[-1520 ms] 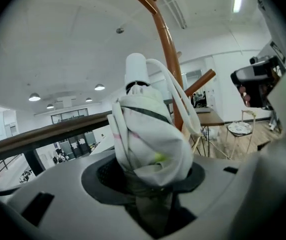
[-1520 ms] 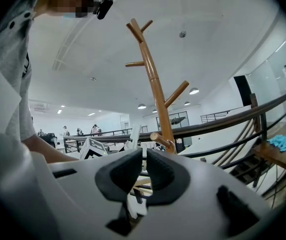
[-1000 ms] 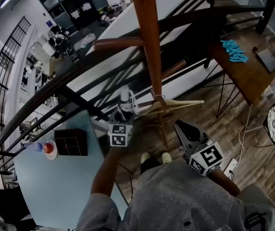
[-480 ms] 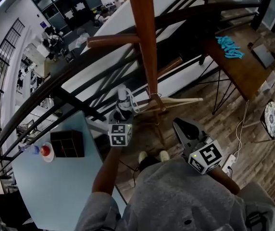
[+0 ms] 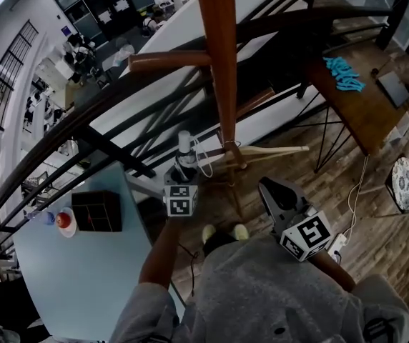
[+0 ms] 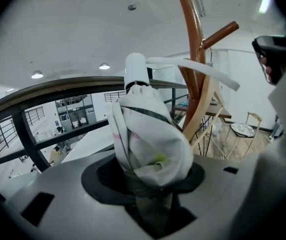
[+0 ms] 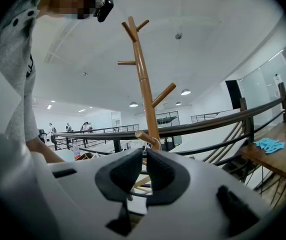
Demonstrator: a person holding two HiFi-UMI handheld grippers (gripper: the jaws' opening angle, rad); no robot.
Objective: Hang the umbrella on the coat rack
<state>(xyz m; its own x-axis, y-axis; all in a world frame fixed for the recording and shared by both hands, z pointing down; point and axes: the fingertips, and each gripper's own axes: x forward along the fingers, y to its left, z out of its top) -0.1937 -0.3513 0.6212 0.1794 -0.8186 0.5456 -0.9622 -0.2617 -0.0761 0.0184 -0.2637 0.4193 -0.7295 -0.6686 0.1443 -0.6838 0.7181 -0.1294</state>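
Railing (image 6: 58,91) just behind coat rack (image 5: 222,70), umbrella (image 6: 150,139) close beside

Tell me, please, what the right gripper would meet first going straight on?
Probably the coat rack, near its low peg; the right gripper aims there, though depth is unclear.

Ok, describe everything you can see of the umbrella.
The umbrella is folded short: pale fabric with faint pink and green print, bunched and bound by a dark band. A white cylindrical cap tops its far end, and a flat white strap runs from there towards the brown coat rack; whether it touches a peg I cannot tell. The umbrella stands upright out of the left tongs, which clamp its lower end.
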